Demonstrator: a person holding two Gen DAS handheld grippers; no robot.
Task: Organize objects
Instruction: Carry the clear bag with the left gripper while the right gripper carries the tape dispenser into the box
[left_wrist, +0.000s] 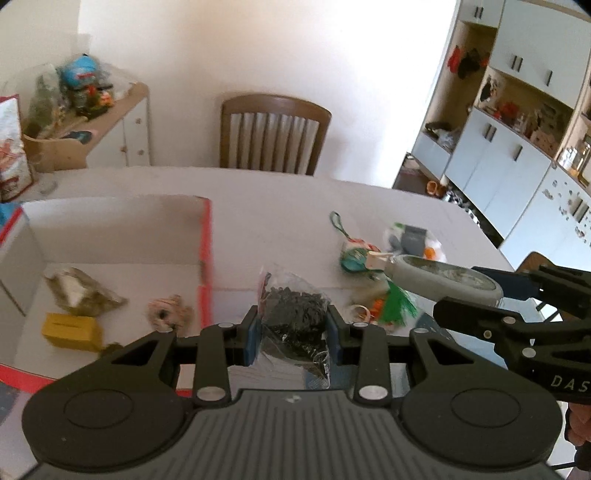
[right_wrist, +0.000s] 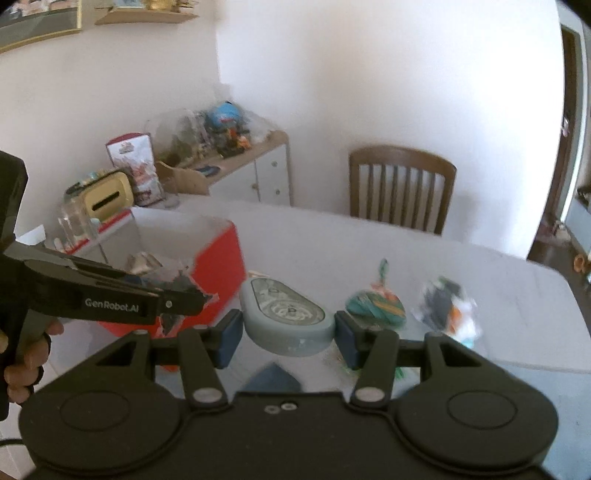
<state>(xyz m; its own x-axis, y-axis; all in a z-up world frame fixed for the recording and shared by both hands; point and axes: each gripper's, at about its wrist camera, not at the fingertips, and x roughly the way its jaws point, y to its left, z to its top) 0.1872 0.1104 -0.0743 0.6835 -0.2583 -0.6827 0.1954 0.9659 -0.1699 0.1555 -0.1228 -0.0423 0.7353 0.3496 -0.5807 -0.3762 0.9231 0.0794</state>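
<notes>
- Above the white table (left_wrist: 280, 199), the left gripper (left_wrist: 293, 326) is clamped on a clear bag of small black pieces (left_wrist: 295, 314), and the right gripper (right_wrist: 290, 334) is clamped on a grey oval case (right_wrist: 286, 317); both loads hang clear of the tabletop.
- Best handling, I judge: carry each over the red-edged wall of the open white box (left_wrist: 122, 236) at the left, lower well inside, then release, one gripper at a time so they don't collide.
- Already inside lie a yellow block (left_wrist: 72, 330), a crumpled packet (left_wrist: 83, 291) and a small beige toy (left_wrist: 168, 312); aim for bare floor.
- Left on the table: a teal ornament with a loop (right_wrist: 375, 304), a small plastic bag (right_wrist: 447, 306), a green tassel (left_wrist: 397, 304).
- The box's near wall is the main snag.
</notes>
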